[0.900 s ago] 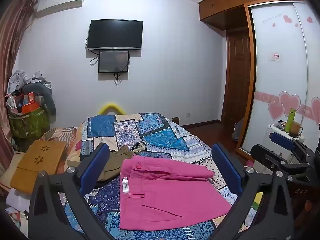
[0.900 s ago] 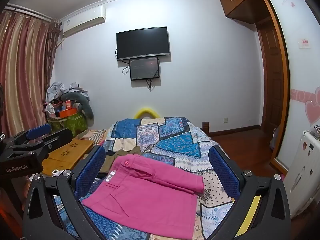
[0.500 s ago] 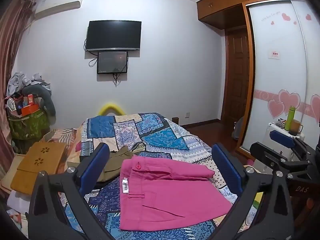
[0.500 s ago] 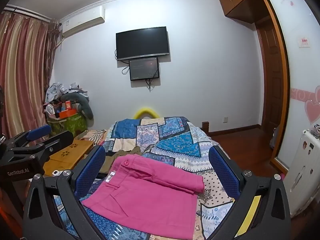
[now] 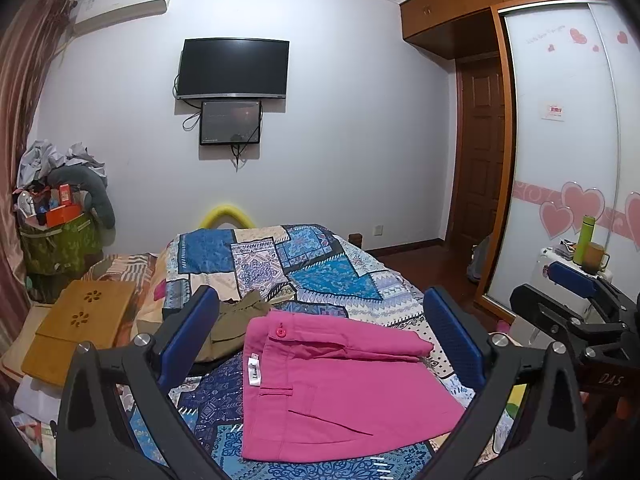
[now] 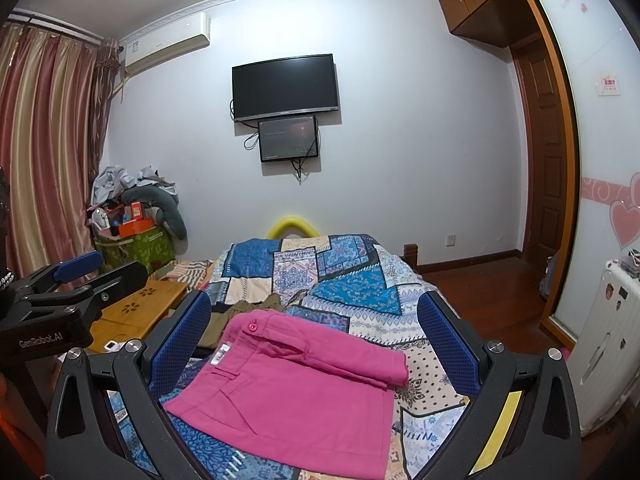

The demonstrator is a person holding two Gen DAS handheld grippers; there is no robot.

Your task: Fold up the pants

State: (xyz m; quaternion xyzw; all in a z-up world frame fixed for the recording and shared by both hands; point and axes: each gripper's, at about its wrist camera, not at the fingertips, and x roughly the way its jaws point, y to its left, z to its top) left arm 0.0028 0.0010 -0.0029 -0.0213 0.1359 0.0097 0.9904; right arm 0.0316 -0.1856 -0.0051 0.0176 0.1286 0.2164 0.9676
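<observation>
while both grippers' jaws hang released above the folded pink pants (image 5: 336,384) on the bed (image 5: 320,276), a green basket (image 5: 56,244) brims with boxes.

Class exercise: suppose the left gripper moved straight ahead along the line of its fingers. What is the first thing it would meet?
Probably the pink pants lying folded on the bed. The open left gripper frames them, though fisheye depth leaves the exact contact point uncertain.

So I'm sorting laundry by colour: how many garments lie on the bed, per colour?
Pink: 1, the folded pants.
Olive-brown: 1, a crumpled garment beside them.
Total: 2 on the patchwork bedspread.
</observation>
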